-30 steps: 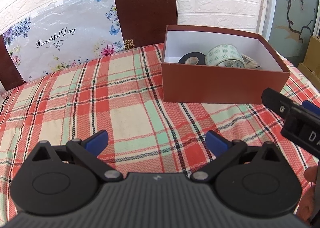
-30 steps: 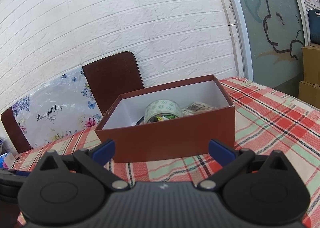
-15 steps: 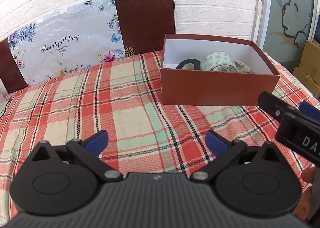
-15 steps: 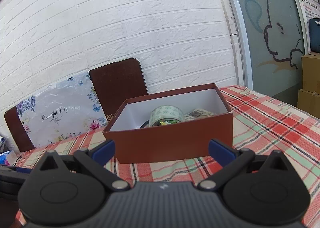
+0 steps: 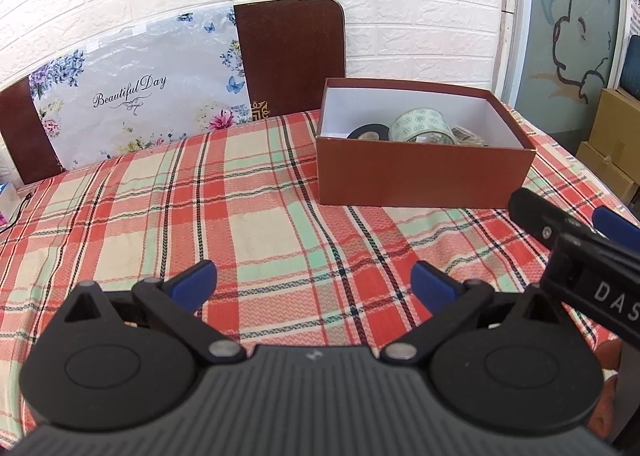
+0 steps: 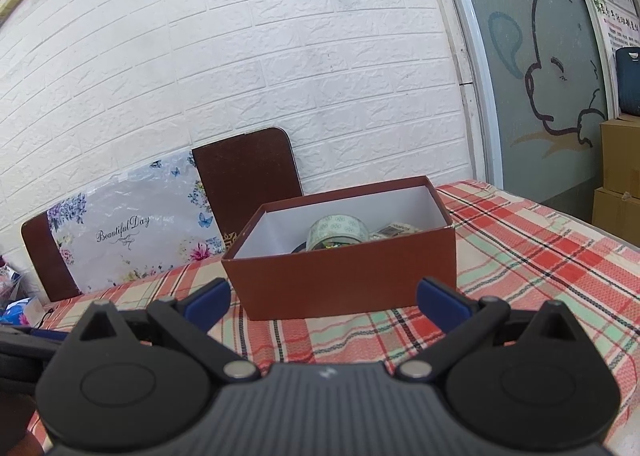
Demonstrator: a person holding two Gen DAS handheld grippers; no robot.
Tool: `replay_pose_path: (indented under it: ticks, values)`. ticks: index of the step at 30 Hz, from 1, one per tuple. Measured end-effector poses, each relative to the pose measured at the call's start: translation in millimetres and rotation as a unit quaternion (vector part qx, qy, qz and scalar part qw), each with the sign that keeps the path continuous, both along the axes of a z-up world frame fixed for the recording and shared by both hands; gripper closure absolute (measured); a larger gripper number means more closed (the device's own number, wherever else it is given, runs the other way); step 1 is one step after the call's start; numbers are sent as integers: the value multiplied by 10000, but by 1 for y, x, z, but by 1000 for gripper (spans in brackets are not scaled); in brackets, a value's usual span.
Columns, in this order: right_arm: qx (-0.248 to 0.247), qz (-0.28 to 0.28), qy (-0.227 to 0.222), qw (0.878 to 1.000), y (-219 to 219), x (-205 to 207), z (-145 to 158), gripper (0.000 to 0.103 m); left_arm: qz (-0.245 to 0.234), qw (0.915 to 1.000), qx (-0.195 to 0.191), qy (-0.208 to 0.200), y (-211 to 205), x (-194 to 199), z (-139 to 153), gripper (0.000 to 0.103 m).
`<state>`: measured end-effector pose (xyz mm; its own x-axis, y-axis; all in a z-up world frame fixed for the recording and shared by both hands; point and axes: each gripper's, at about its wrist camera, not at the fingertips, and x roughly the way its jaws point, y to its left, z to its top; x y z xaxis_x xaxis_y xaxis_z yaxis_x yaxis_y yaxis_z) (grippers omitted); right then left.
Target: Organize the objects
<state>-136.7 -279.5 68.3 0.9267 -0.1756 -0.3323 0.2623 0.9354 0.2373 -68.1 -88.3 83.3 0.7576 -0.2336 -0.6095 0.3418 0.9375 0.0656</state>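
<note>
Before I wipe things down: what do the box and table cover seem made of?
The brown box looks like matte cardboard: thin straight walls, plain white inside. The plaid tablecloth looks like woven cotton-type fabric: its weave texture shows, with no gloss.

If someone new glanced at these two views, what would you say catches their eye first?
Probably the open red-brown box on the checked tablecloth, holding a patterned tape roll, a black tape roll and some paper packets. Behind the table, a floral "Beautiful Day" sheet leans on the white brick wall. Both the left gripper and the right gripper sit open and empty in the foreground.
</note>
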Motion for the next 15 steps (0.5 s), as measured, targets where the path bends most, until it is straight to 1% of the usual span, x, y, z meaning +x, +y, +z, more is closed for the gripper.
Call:
replay_pose_path:
  ticks: [9,15]
  values:
    - [-38,-49,-148,9999,1,-20,6,0,-45,10000,-19,-69,1,-15,2,0]
    - [-65,-79,-222,9997,-1,-33,7,0,-113,9991,-42,-408,1,-32,9,0]
